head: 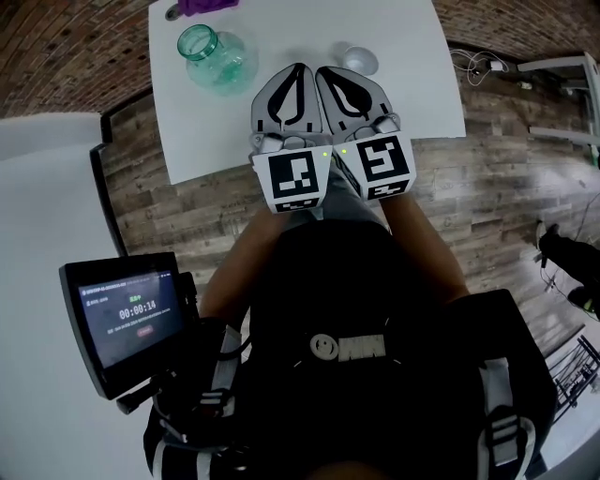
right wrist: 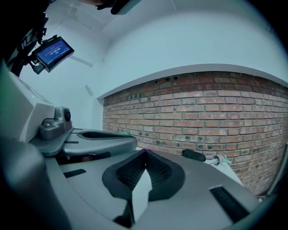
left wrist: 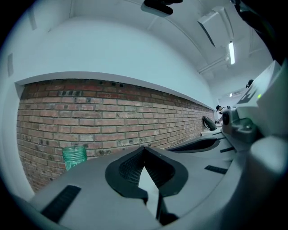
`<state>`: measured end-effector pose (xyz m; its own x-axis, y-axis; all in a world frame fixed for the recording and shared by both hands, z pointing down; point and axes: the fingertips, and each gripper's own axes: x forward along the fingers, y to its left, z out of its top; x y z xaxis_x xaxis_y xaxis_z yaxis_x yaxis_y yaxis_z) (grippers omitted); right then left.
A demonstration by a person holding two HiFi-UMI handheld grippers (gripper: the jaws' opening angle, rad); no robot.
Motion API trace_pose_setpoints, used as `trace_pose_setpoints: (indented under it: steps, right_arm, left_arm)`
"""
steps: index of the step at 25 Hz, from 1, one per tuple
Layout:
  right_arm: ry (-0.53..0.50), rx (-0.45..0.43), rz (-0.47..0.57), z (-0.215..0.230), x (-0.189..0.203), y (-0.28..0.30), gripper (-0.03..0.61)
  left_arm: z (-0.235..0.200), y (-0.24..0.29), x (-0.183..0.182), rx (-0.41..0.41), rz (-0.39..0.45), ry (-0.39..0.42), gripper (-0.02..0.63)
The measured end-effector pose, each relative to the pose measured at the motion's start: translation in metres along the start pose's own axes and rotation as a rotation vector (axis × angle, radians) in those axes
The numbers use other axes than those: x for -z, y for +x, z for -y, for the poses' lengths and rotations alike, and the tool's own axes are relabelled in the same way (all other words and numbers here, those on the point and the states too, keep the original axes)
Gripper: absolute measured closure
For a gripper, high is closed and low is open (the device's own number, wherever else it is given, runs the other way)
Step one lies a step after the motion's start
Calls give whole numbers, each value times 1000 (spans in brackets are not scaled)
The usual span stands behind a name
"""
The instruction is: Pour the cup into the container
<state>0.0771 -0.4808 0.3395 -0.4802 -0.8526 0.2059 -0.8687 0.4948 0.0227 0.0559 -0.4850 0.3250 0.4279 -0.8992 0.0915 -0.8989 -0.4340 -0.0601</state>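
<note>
White table (head: 412,94): your right gripper (head: 323,70), jaws pressed together and empty, points just left of cup (head: 360,59), so it's the nearer one. Left gripper (head: 299,67), also closed and empty, sits farther left of cup; jar (head: 214,58) well left of cup.

The purple thing (head: 208,6) is cut off by the head view's top edge, so what it is cannot be told. The cup (head: 360,60) is seen small and pale beside the right gripper (head: 323,71); its contents cannot be made out. In the left gripper view only the jar (left wrist: 74,156) neck is seen, the rest being hidden by the left gripper (left wrist: 144,148). The screen (head: 129,317) print is too small to be read. A dark thing (right wrist: 200,155) cannot be identified.
</note>
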Motion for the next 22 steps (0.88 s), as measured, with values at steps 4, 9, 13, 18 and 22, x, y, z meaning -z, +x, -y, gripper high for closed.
trace_pose_setpoints:
  steps: [4, 9, 13, 18, 22]
  right_arm:
    - [-5, -12, 14, 18, -7, 19, 574]
    - [-22, -87, 71, 52, -11, 27, 574]
    - [-11, -173, 23, 86, 19, 23, 458]
    - [-47, -243, -123, 109, 75, 1, 293]
    - [-51, -299, -238, 121, 129, -6, 217]
  left_arm:
    - [-6, 27, -3, -4, -8, 1, 617]
    - [-16, 70, -4, -33, -30, -11, 617]
    - [-20, 98, 0, -48, -41, -14, 617]
    - [-22, 103, -5, -57, -30, -14, 617]
    - [-22, 109, -9, -65, -30, -2, 617]
